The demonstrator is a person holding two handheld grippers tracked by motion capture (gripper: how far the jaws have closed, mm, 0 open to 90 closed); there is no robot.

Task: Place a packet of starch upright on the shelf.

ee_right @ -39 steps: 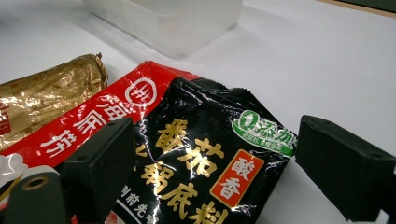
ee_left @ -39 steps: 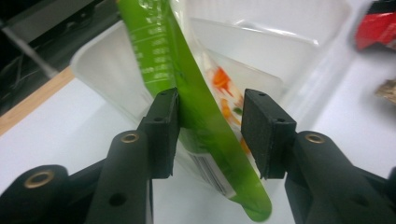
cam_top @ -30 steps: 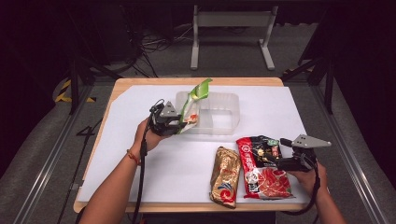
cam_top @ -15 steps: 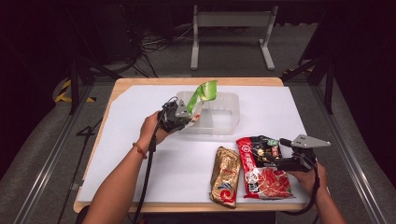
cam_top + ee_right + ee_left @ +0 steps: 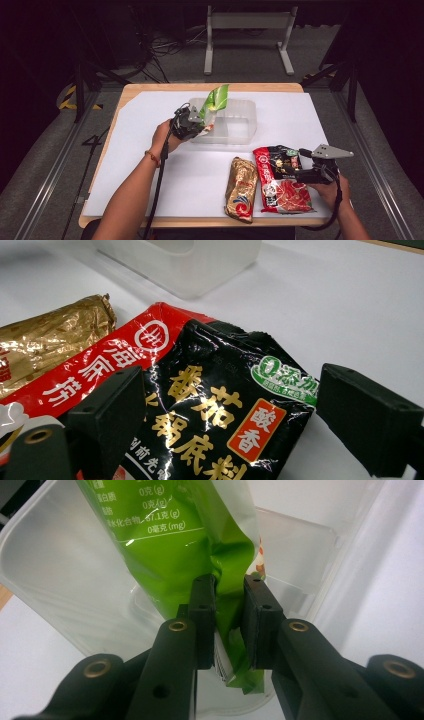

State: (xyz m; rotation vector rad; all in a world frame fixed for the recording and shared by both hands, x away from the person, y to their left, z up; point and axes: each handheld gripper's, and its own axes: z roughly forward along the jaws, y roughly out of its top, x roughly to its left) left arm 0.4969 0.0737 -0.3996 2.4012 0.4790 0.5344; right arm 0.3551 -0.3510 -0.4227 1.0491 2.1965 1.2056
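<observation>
1. A dark floor with yellow-black tape (image 5: pixel 75 97) lies left of the wooden table (image 5: pixel 150 90), which is covered by a white sheet (image 5: pixel 135 150).
2. The left gripper (image 5: pixel 200 121) pinches a green foil pouch (image 5: pixel 216 100), its jaws having just closed, over the clear plastic tub (image 5: pixel 240 127).
3. A gold packet (image 5: pixel 241 189) and a red-black sachet (image 5: pixel 277 177) lie near the table's front edge.
4. The right gripper (image 5: pixel 295 172) stands open over the sachet.

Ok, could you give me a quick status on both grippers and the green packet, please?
Left gripper just closed on green packet, held over clear tub. Right gripper open around black-and-red packet. Nothing blocking the tub.
</observation>
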